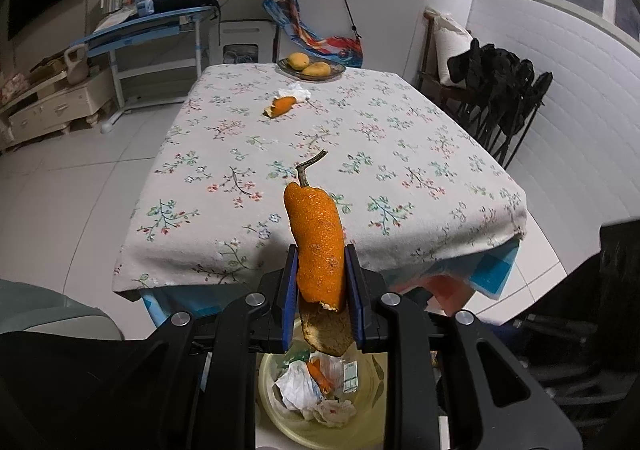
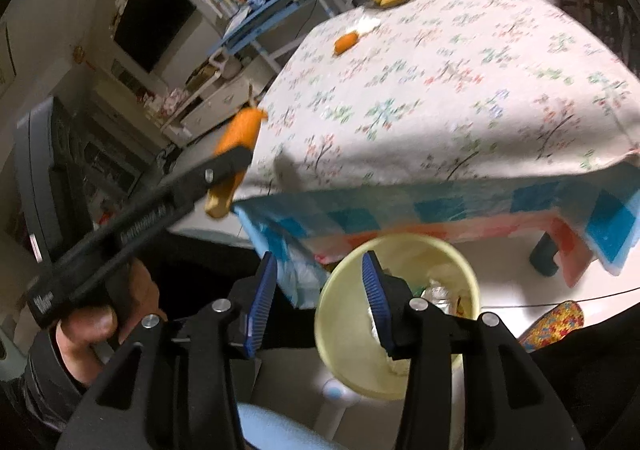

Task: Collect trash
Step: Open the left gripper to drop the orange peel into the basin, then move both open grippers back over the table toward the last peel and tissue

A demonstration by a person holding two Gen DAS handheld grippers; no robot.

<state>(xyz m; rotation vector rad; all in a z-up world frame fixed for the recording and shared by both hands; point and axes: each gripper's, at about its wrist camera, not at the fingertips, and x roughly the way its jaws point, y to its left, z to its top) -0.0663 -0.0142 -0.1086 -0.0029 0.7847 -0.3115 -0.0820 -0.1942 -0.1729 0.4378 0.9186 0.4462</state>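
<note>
Left gripper [image 1: 320, 282] was clamped on a long orange peel [image 1: 318, 246], its long axis running up along the fingers, stem outward, directly above the yellow trash bin [image 1: 276, 422]. Beside the bin stood the table [image 1: 400, 170]. Right gripper [image 2: 320, 302], jaws apart and empty, hung over the bin's near rim. Far from the bin, across the table, lay another peel [image 1: 280, 107] and a crumpled tissue [image 1: 298, 92].
</note>
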